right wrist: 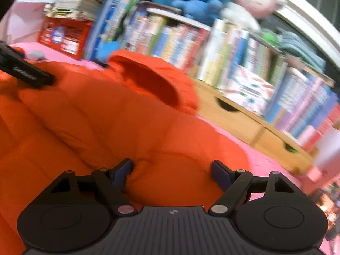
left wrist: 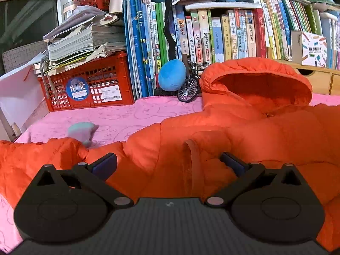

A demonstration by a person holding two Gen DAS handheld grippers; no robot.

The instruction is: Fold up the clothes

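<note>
An orange puffy hooded jacket (left wrist: 244, 127) lies spread on the pink table cover (left wrist: 131, 116), its hood (left wrist: 259, 80) standing up toward the books. My left gripper (left wrist: 167, 163) hovers low over the jacket's left part, jaws wide apart, with an orange fabric fold between the fingers (left wrist: 106, 162) but not pinched. In the blurred right wrist view the jacket (right wrist: 106, 116) fills the left and middle. My right gripper (right wrist: 172, 170) is open over a bulge of the jacket's right edge; the pads do not press it. The left gripper's black body (right wrist: 27, 74) shows at upper left.
A row of books (left wrist: 212, 36) lines the back, with a red crate (left wrist: 89, 85) under stacked paper, a blue plush ball (left wrist: 172, 74) and a small model bicycle (left wrist: 189, 85). A pale teal object (left wrist: 81, 130) lies on the cover. Wooden drawers (right wrist: 244, 119) stand at right.
</note>
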